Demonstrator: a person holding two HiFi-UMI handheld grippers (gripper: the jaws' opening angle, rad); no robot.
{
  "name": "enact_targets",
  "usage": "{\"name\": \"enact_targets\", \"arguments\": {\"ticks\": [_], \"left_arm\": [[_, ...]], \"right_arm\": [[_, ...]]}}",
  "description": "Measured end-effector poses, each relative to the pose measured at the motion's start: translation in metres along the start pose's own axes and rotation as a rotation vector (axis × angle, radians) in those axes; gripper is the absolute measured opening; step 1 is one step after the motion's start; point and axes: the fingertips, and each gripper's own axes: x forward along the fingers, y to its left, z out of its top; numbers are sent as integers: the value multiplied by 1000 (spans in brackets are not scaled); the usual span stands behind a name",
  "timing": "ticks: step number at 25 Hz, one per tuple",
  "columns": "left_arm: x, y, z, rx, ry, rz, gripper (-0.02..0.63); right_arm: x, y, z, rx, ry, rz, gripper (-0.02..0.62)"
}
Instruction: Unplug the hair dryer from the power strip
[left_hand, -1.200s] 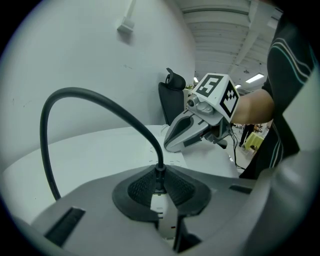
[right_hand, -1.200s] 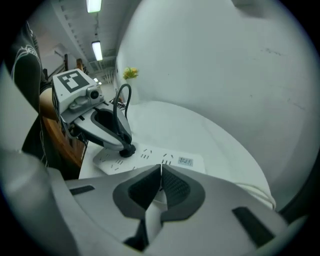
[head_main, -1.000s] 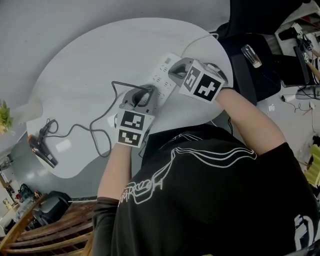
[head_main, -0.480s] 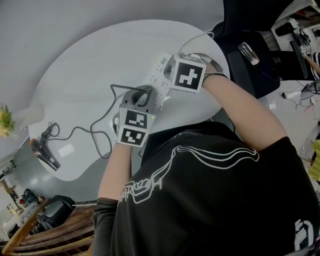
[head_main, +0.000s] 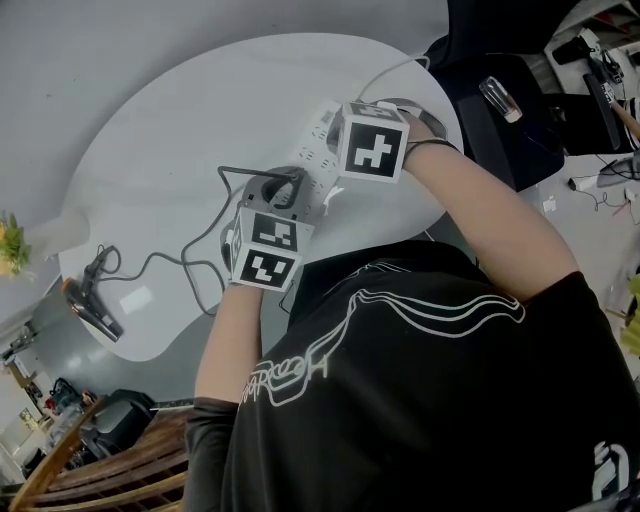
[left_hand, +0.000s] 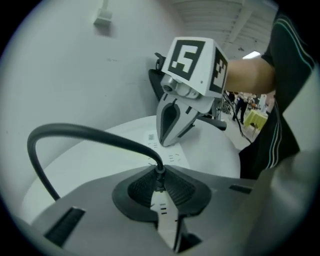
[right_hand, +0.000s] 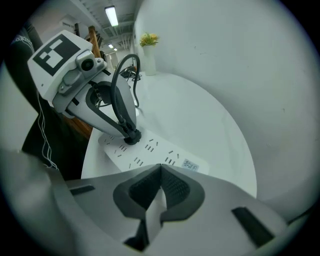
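Observation:
A white power strip (head_main: 318, 135) lies on the round white table (head_main: 180, 130). The black plug (right_hand: 131, 136) still sits in one of its sockets. My left gripper (left_hand: 159, 181) is shut on the plug where the dark cord (left_hand: 85, 132) enters it. That cord (head_main: 190, 262) trails left to the hair dryer (head_main: 92, 308) at the table's edge. My right gripper (right_hand: 160, 187) is shut with nothing between its pads. In the left gripper view its tips (left_hand: 167, 141) rest on the strip a few sockets from the plug.
A vase with a yellow-green plant (right_hand: 148, 52) stands at the table's far end. A small white card (head_main: 137, 297) lies near the dryer. Wooden furniture (head_main: 100, 465) stands at lower left. A dark chair (head_main: 500, 110) is beyond the table at upper right.
The right gripper has swung left and rolled, so its marker cube now faces the head camera above the strip. The left gripper keeps its hold on the plug, tilted slightly.

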Motion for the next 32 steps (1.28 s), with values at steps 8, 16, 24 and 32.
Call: {"name": "enact_targets", "arguments": {"ticks": [8, 16, 24, 32], "left_arm": [[-2, -2, 1, 11, 26, -31, 49], [-2, 2, -2, -127, 11, -67, 49], [-4, -5, -1, 100, 52, -28, 52], [-7, 5, -2, -247, -11, -127, 51]], "right_arm": [[1, 2, 0, -78, 87, -22, -3], [2, 3, -1, -96, 108, -40, -3], [2, 4, 0, -124, 156, -24, -3], [3, 6, 2, -128, 172, -12, -3]]}}
